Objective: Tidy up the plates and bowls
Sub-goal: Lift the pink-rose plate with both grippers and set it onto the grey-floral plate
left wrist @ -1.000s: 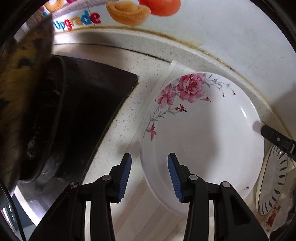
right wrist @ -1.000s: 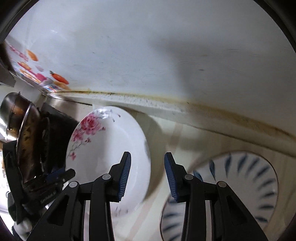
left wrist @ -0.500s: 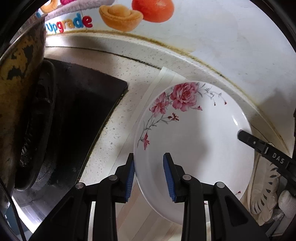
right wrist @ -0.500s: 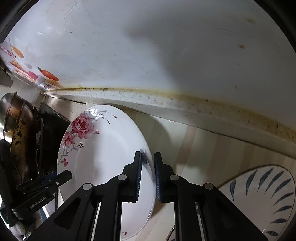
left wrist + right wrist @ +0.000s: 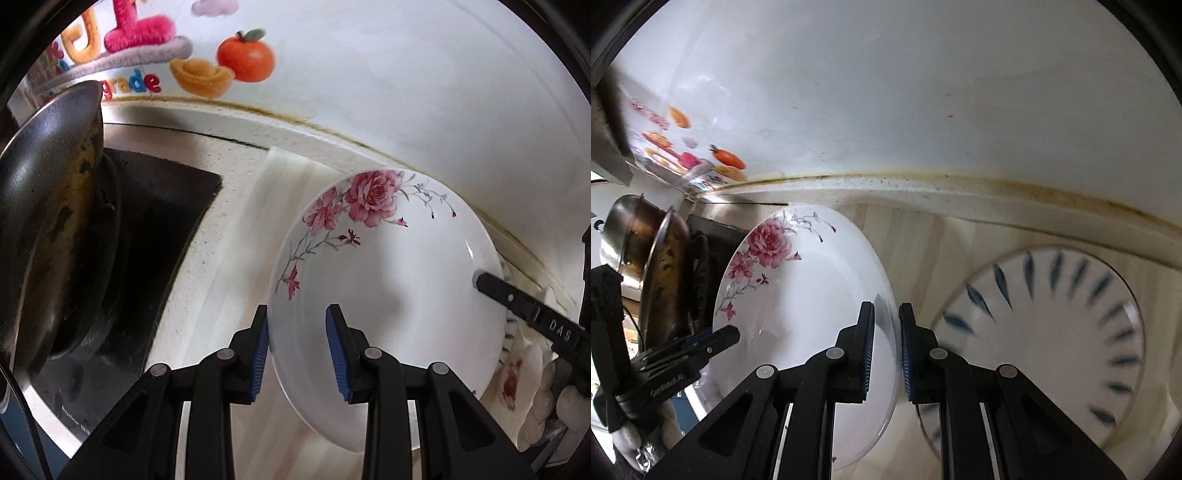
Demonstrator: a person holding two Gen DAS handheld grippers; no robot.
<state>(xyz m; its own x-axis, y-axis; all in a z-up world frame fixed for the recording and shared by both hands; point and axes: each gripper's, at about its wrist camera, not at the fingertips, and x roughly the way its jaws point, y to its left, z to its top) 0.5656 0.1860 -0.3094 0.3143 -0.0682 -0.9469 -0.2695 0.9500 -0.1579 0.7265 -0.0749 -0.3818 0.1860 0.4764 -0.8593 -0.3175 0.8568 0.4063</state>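
Note:
A white plate with pink roses [image 5: 388, 280] is lifted off the counter and tilted, held at both sides. My left gripper [image 5: 297, 350] is shut on its left rim, one blue pad under it and one inside. My right gripper [image 5: 886, 350] is shut on its right rim; the plate also shows in the right wrist view [image 5: 798, 295]. A white plate with blue leaf strokes [image 5: 1063, 332] lies flat on the counter to the right, below my right gripper.
A black stove [image 5: 140, 236] with a dark, stained wok [image 5: 48, 206] stands at the left. The white wall with a fruit sticker [image 5: 243, 61] runs close behind. A light wooden board [image 5: 923, 236] covers the counter. Another patterned dish [image 5: 517, 376] lies at the far right.
Both grippers closed on the rose plate's rims. The plate has risen off the counter and tilted up, and both views have lifted with it.

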